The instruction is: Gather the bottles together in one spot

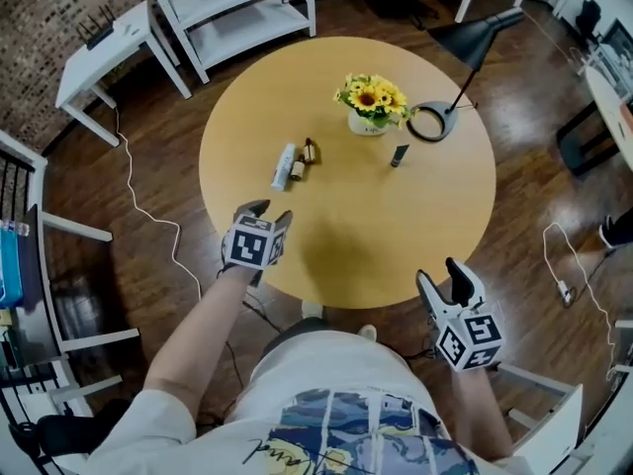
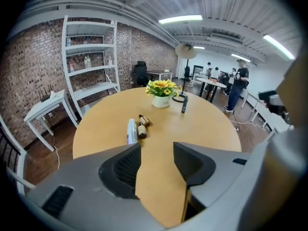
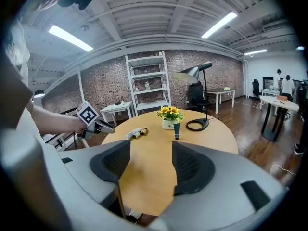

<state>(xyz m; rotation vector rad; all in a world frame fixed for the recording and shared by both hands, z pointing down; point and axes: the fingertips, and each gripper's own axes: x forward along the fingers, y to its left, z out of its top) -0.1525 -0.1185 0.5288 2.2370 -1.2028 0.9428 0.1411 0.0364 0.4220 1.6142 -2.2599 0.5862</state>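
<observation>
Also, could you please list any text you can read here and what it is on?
White flower pot: dark lettering, too blurred to read.
White bottle: label print, too small to read.
Shirt: script lettering, not legible.
No text here is readable.

No words clear enough to read.
Flower pot [image 1: 367,124]: tiny dark letters, too small.
White bottle [image 1: 284,166]: blurry print.
Shirt [image 1: 297,394]: curly writing, unclear.
Left gripper [image 1: 269,212], right gripper [image 1: 440,273]: black-and-white square marks, no words.
</observation>
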